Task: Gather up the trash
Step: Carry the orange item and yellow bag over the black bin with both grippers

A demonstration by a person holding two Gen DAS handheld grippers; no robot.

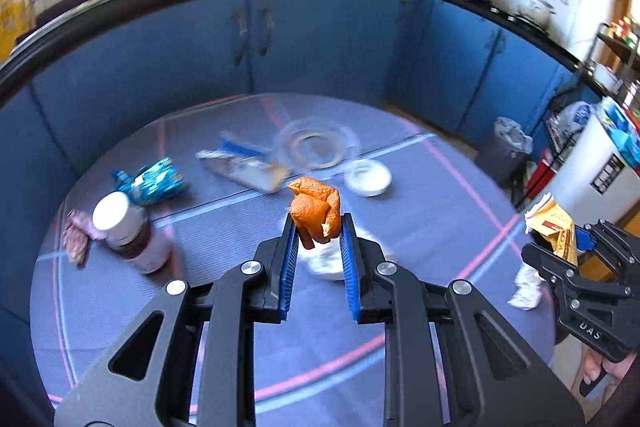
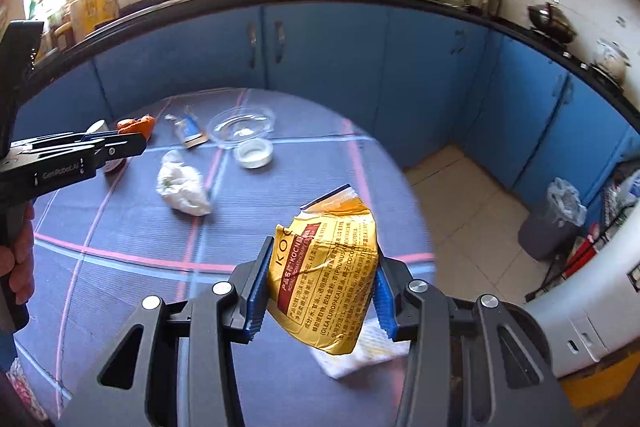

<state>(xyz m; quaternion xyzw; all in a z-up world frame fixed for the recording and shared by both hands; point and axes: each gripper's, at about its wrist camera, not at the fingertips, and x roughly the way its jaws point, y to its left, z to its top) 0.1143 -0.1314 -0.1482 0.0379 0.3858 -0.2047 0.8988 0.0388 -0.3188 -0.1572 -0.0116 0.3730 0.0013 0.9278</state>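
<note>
Okay, my left gripper (image 1: 319, 227) has its jaws clenched on an orange peel (image 1: 315, 211), held above the desk (image 1: 420, 227). My right gripper (image 2: 322, 267) grips a crumpled yellow wrapper (image 2: 328, 275) over the desk's near right edge. A tissue wad (image 2: 182, 189), blue packet (image 1: 154, 183) and jar (image 1: 128, 231) lie on the desk. A lined bin (image 2: 554, 223) stands on the floor, far right.

Both wrist views look steeply down, close — sharing the table (image 1: 420, 227).

Clutter at 12 o'clock, open cloth nearer in
Bare table (image 2: 120, 287) at 6 o'clock; tissue wad (image 2: 182, 189), glass bowl (image 2: 242, 127), white lid (image 2: 253, 153) crowd 12.
</note>
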